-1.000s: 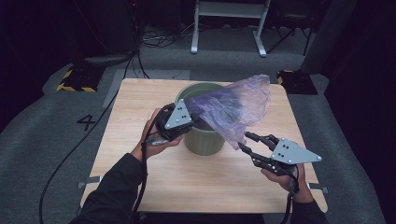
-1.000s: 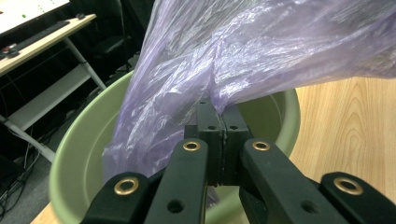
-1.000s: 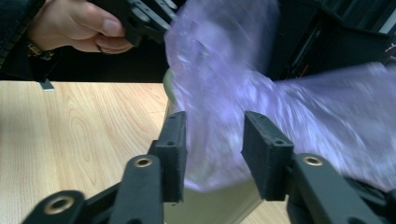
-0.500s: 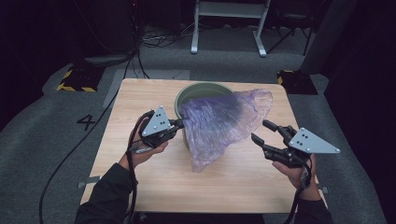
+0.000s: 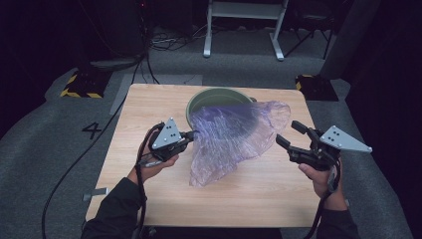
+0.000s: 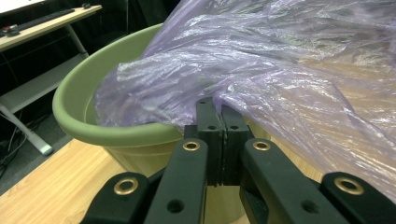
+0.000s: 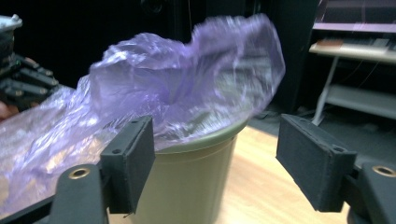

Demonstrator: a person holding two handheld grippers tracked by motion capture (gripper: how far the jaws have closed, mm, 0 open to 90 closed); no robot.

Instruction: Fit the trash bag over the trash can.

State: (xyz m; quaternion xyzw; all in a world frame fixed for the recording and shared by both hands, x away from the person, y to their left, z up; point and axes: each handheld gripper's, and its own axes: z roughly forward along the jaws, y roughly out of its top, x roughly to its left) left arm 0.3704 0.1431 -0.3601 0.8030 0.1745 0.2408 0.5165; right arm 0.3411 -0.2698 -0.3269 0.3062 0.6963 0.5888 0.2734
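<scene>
The left tongs (image 5: 191,134) are clamped on an edge of a thin purple plastic bag (image 5: 234,134), their jaws pressed together with the film pinched between them, as the left gripper view shows (image 6: 220,135). The right tongs (image 5: 291,135) hang with jaws wide apart, just off the bag's far side and touching nothing; the right gripper view (image 7: 215,163) looks between them at the bag.

The bag spreads loose and crumpled from the left tongs across the mouth of a green plastic bin (image 5: 211,97), its lower corner sagging to the wooden tabletop (image 5: 144,104). The one bin stands upright toward the far edge of the tabletop, half covered by the film.

A person's two hands hold the tongs, the left hand (image 5: 149,167) in a dark sleeve. A numeral "4" (image 5: 93,130) is marked on the grey carpet left of the tabletop. Black-and-yellow hazard tape (image 5: 79,87) edges a dark block beyond it, and a white metal stand (image 5: 244,25) rises behind, with cables on the floor.
</scene>
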